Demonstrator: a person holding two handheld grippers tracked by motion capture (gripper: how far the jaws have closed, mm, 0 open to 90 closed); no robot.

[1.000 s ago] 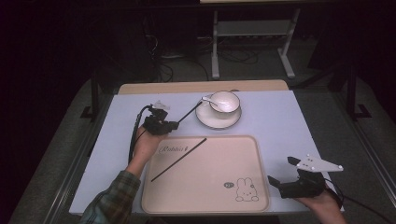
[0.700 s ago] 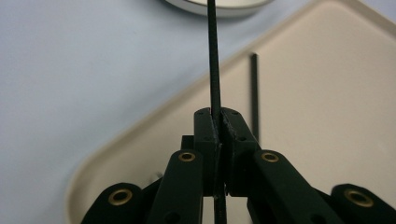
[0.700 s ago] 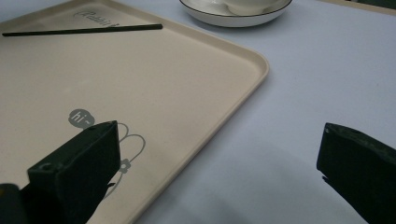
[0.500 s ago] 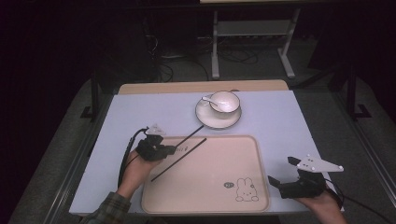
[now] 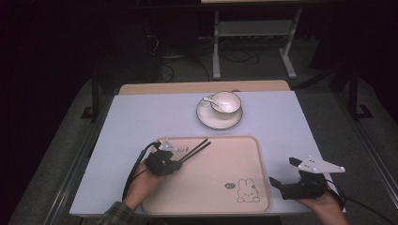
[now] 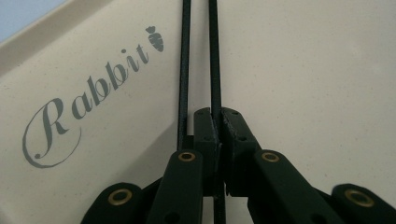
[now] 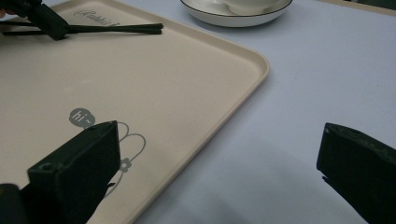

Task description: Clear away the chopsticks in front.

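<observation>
Two black chopsticks (image 5: 197,147) lie side by side over the upper left of the beige rabbit tray (image 5: 220,164). My left gripper (image 5: 179,162) is low over the tray, shut on the right chopstick (image 6: 215,70). The other chopstick (image 6: 184,70) runs just outside its left jaw, above the word Rabbit on the tray (image 6: 303,70). My right gripper (image 5: 281,185) rests open past the tray's front right corner, its jaws (image 7: 217,140) wide apart over the tray (image 7: 140,70) edge and the table, nothing between them. The left gripper (image 7: 42,18) and chopsticks (image 7: 116,29) show far off.
A white cup with a spoon in it stands on a saucer (image 5: 206,119) behind the tray, also seen as the saucer (image 7: 233,18) in the right gripper view. The pale blue table (image 5: 141,117) ends in dark floor; a metal stand (image 5: 253,33) is behind.
My left gripper came back from beside the saucer and down onto the tray, carrying a chopstick to lie beside the one resting there. The right gripper stayed put.
</observation>
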